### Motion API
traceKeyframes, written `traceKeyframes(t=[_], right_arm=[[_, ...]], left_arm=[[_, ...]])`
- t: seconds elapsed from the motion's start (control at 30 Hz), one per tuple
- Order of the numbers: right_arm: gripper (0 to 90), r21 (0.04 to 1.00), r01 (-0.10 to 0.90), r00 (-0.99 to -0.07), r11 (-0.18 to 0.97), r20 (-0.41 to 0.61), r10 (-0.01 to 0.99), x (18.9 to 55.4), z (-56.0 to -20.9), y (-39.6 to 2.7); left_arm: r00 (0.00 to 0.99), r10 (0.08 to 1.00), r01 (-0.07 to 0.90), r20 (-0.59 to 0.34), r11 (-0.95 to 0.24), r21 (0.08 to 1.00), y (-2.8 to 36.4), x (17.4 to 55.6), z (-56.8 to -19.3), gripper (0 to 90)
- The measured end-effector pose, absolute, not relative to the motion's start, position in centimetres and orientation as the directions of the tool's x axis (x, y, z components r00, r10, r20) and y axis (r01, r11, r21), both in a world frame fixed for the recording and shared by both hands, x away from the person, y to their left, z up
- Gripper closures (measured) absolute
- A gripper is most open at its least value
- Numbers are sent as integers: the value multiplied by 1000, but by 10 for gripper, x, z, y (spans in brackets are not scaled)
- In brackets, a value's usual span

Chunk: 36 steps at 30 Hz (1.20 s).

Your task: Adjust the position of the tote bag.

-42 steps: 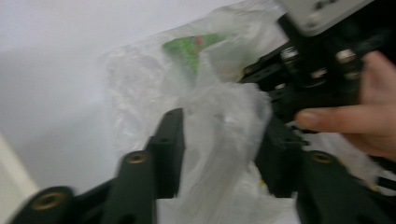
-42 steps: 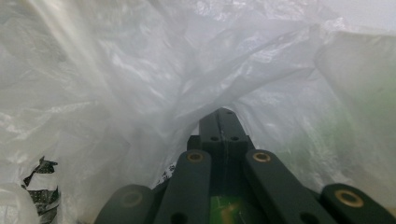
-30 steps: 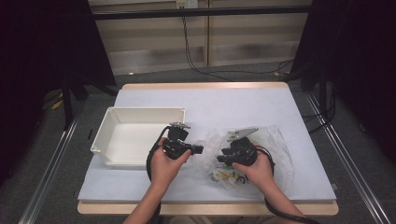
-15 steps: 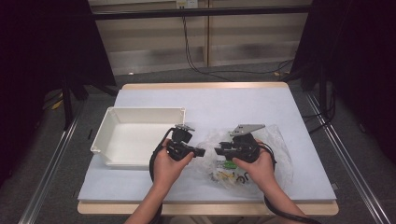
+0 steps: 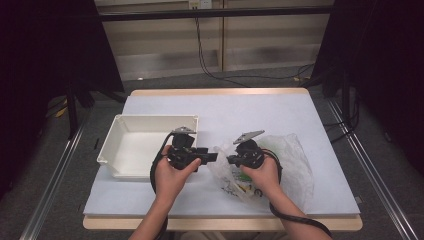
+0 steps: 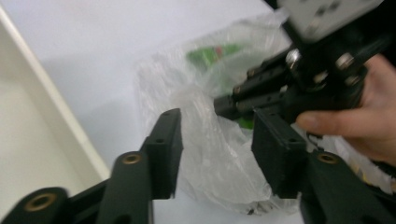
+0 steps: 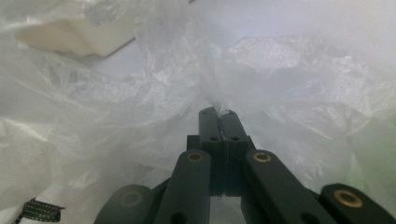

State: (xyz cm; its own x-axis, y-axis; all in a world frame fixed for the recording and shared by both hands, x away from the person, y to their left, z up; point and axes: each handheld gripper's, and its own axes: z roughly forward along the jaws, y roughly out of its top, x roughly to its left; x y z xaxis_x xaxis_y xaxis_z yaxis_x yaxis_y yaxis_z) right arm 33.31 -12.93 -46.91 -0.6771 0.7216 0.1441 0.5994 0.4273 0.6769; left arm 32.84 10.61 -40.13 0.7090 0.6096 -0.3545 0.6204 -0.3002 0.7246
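High view: clear bag (image 5: 292, 167), green-labelled contents.

We see a rectangular desk (image 5: 280, 107) with a pale blue top and a light wooden edge. On its left part sits a shallow white rectangular plastic tray (image 5: 131, 145), empty inside. Beyond the desk's far edge we see a grey floor (image 5: 165, 82) and a beige panelled wall (image 5: 270, 35), with thin black cables (image 5: 207, 55) hanging down from a small white outlet (image 5: 198, 4) and trailing along the floor. Dark curtains (image 5: 45, 55) stand at both sides, and silver metal rails (image 5: 55, 180) run along the floor beside the desk.
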Motion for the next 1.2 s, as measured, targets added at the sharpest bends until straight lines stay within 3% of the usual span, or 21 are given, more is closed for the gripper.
traceKeyframes(t=[0.27,0.4,0.47,0.63,0.83,1.0,1.2], right_arm=[[893,672,595,-686,442,138,714,332,-472,-132],[850,687,586,-689,429,145,710,329,-467,-136],[784,684,589,-687,430,144,712,326,-464,-139],[605,713,558,-706,424,139,695,311,-451,-155],[538,744,524,-738,414,155,656,285,-440,-180],[364,729,504,-766,463,131,629,273,-453,-192],[384,717,504,-768,482,115,631,262,-462,-208]], left_arm=[[763,518,593,-387,-325,736,87,318,-395,735],[762,518,617,-390,-393,682,72,319,-414,797],[760,519,625,-390,-419,659,70,321,-423,827],[758,523,631,-389,-437,641,65,321,-429,837],[764,521,626,-382,-454,634,61,319,-431,840],[771,509,620,-382,-463,633,54,316,-430,840],[773,511,620,-377,-481,619,51,317,-435,840]])
